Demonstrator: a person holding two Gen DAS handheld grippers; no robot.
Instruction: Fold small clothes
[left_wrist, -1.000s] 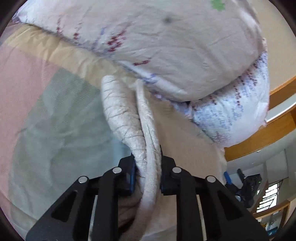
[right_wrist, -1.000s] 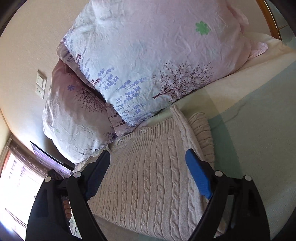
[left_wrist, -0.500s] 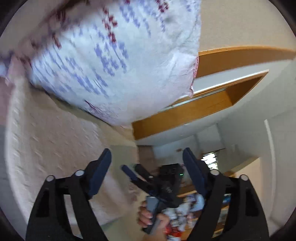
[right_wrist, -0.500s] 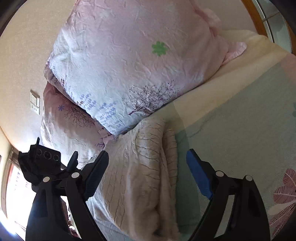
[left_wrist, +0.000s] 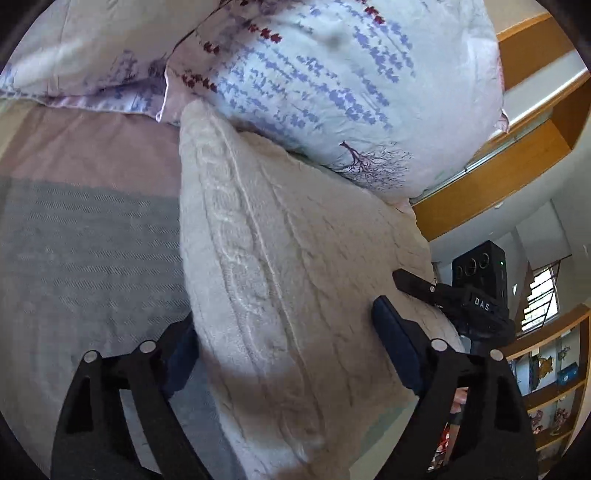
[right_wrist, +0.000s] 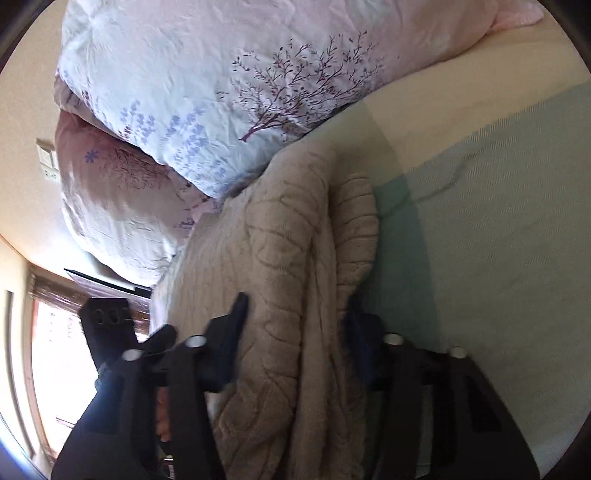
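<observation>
A folded beige cable-knit sweater (left_wrist: 280, 266) lies on the bed against the pillows; it also shows in the right wrist view (right_wrist: 291, 258). My left gripper (left_wrist: 284, 343) is open, its jaws wide on either side of the sweater, just above it. My right gripper (right_wrist: 295, 343) has its jaws partly closed on either side of the sweater's thick folded edge; I cannot tell whether the pads touch the knit. The right gripper (left_wrist: 476, 295) shows beyond the sweater in the left wrist view, and the left gripper (right_wrist: 110, 321) shows at the left in the right wrist view.
Two floral pillows (right_wrist: 236, 74) (right_wrist: 122, 206) stand at the bed's head behind the sweater. The bedspread (right_wrist: 498, 221) is green and cream with a pink band (left_wrist: 85, 147). A wooden headboard (left_wrist: 528, 110) and shelves (left_wrist: 554, 387) are at the right.
My left gripper let go of the sweater's edge, opened wide and swung back over the sweater. My right gripper came down around the folded edge and its jaws narrowed.
</observation>
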